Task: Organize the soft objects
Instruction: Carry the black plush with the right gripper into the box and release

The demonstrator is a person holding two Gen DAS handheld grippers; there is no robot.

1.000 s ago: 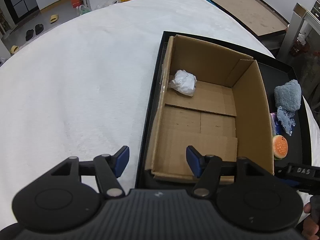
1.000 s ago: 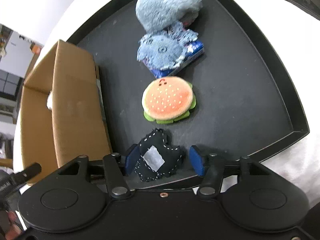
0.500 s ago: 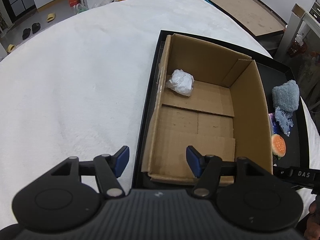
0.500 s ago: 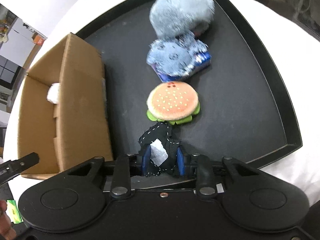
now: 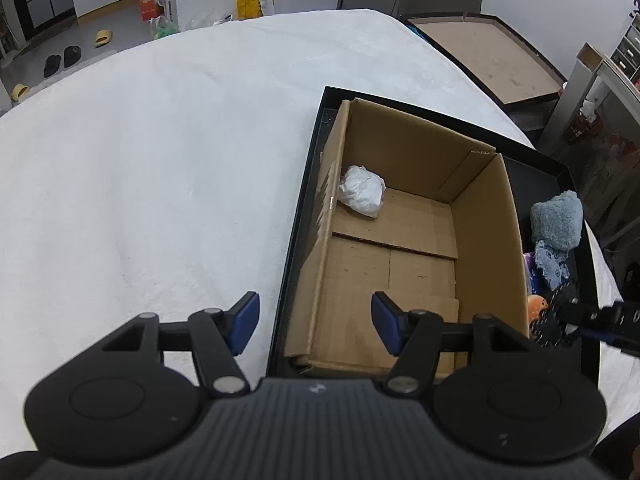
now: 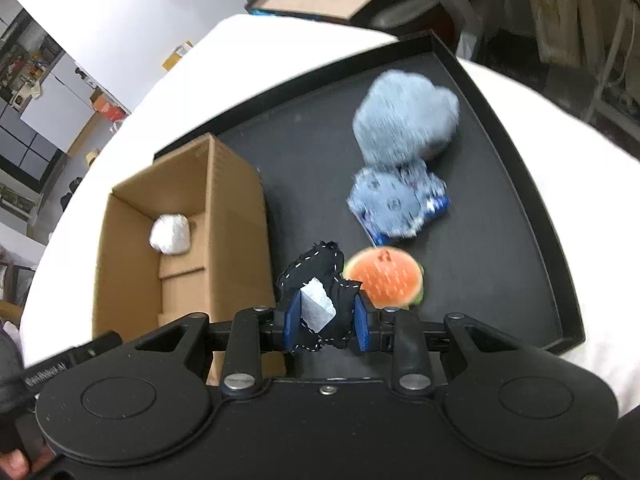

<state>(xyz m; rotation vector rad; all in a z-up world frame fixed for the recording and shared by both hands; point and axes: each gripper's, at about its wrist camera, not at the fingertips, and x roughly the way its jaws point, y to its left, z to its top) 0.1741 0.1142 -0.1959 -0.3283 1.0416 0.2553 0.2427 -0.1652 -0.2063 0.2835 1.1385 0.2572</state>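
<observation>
Right tongs point(image 6: 325, 322) pinch a black stitched patch point(image 6: 320, 280) with a blank white tag, held over the tray point(image 6: 520, 216) between box point(image 6: 236, 216) and burger toy point(image 6: 384, 278). Left tongs point(image 5: 316, 322) I keep spread at the box's near end. Only their view shows the box floor; lettering on them is unreadable.

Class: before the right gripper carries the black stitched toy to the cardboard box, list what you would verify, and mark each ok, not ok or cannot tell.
1. Right gripper shut on black stitched toy: ok.
2. Toy lifted off black tray: cannot tell.
3. Cardboard box open on top: ok.
4. Floor space beside white wad: ok.
5. Left gripper open, holding nothing: ok.
6. Burger toy apart from held toy: cannot tell.
</observation>
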